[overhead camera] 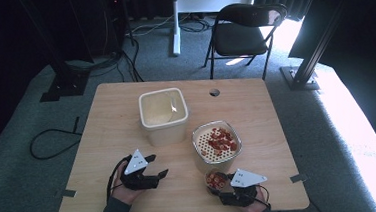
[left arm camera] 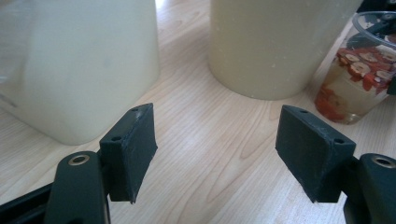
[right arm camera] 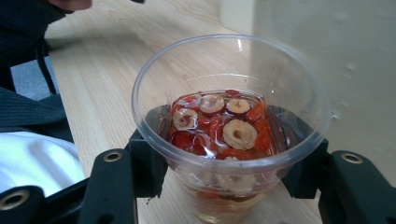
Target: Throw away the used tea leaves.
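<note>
right gripper (right arm camera: 229,172) jaws clamp my clear cup (right arm camera: 226,135) of red fruit slices at the table's near edge; left gripper (left arm camera: 215,144) gapes empty. next i'd lift and tip it over the strainer bowl (overhead camera: 217,142).

Bare tabletop (overhead camera: 103,142) left & front of the tub (overhead camera: 163,115) gives free passage; tub, strainer bowl (overhead camera: 217,142) & cup (overhead camera: 214,179) crowd centre-right.

Beyond my work, the room sat quiet
A folding chair (overhead camera: 243,32) stood past the wooden table (overhead camera: 111,116), a black cable (overhead camera: 53,140) looped on the grey carpet (overhead camera: 24,162) to my left
</note>
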### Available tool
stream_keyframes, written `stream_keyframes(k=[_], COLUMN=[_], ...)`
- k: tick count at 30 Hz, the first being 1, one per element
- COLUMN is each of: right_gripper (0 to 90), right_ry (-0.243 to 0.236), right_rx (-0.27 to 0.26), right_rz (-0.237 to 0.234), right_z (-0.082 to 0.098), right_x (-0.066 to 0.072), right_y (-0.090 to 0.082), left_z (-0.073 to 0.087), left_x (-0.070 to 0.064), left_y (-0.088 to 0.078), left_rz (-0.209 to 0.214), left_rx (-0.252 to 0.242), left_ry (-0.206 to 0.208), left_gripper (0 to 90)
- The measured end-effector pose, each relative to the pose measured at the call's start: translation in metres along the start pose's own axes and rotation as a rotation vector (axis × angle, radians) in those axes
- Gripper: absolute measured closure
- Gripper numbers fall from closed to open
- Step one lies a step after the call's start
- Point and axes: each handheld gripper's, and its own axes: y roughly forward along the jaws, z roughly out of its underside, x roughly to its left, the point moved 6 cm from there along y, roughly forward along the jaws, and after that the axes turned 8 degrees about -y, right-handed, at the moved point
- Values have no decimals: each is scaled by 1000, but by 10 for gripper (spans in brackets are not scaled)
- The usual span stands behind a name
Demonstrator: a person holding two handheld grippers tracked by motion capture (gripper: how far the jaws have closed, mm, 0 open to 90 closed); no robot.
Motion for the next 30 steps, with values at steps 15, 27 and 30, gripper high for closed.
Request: stream_keyframes(k=[15,27,30], right_gripper=[424,422,422], right_ry=[65,101,108], right_rx=[-4,-1,-3], right_rz=[163,308,324], right_z=[14,18,17], right_x=[-38,-82,-89], right_y=[-50,-80,-82], left_z=[-6,-14,-15], left_x=[30,59,66], left_y=[-16,-37,-43], left_rz=[-14,-111,-141], left_rx=[-21,-39,-31], left_ry=[-86,-94,-84], left_gripper=[315,313,312])
